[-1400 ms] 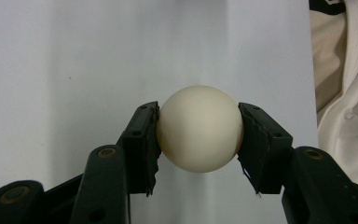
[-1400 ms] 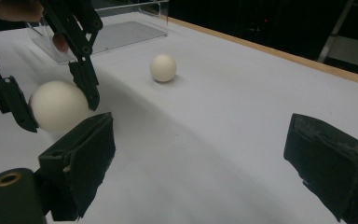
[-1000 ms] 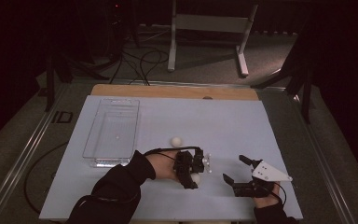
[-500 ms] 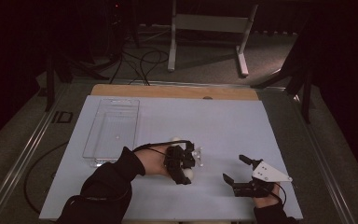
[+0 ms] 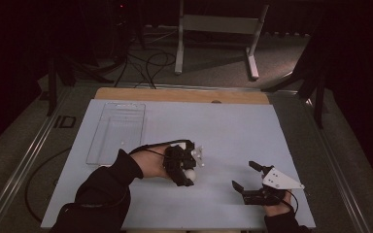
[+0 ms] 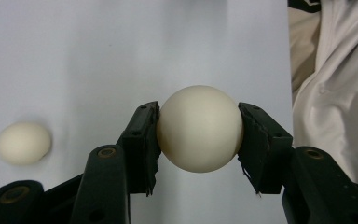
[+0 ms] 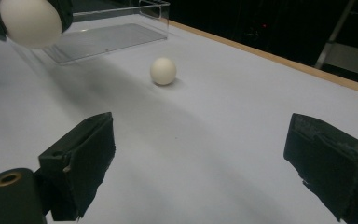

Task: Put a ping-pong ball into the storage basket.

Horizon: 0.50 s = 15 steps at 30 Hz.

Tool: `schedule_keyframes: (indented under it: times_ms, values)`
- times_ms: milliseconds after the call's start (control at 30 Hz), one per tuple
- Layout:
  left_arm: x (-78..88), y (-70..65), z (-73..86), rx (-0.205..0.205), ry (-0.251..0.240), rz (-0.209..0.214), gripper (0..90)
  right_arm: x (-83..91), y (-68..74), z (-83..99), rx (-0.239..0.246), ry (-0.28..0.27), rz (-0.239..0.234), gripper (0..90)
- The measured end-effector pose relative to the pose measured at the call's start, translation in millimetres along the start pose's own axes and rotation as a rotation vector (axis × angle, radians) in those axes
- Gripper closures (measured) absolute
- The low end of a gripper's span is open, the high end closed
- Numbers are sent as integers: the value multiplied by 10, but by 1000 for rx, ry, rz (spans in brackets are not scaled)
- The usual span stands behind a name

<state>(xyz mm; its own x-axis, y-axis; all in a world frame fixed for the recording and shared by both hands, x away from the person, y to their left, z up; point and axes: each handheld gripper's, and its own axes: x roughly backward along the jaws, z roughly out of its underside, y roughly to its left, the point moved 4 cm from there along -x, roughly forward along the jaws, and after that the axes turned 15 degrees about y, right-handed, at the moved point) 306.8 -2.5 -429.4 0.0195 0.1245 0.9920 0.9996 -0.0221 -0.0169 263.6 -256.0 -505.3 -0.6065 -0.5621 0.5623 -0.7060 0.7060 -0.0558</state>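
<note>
1. Nearest the person, the right gripper rests low on the pale blue table cover near its front edge. Its jaws stand spread wide with nothing between them, as the right gripper view shows, and it has not shifted over the last second.

2. A little farther in, the left gripper pinches a cream-white ball. Both pads press on the ball's sides, gripping at about its widest part.

3. What has changed: a second ago the left gripper sat lower and closer to the right gripper. Now it has lifted and moved toward the clear tray, carrying the ball with it. In the left gripper view the cover lies below the ball, so the ball is off the table.

4. A second cream ball lies loose on the cover, just beside the left gripper. It also shows in the left gripper view, apart from the held ball.

5. Farther back and to the left stands a clear plastic tray, which looks empty.

6. Judging from this, the pick-up is done and the carry is under way. The likely goal is the tray, and the loose ball would follow. The grip looks firm, but a round ball could slip if the jaws ease.
</note>
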Motion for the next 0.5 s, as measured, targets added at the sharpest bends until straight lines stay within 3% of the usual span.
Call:
schedule_keyframes:
  times_ms: [500]
  values:
    - [141,42,204,24,-20,4,518,-1,2,-2,1,-1,-5,87]
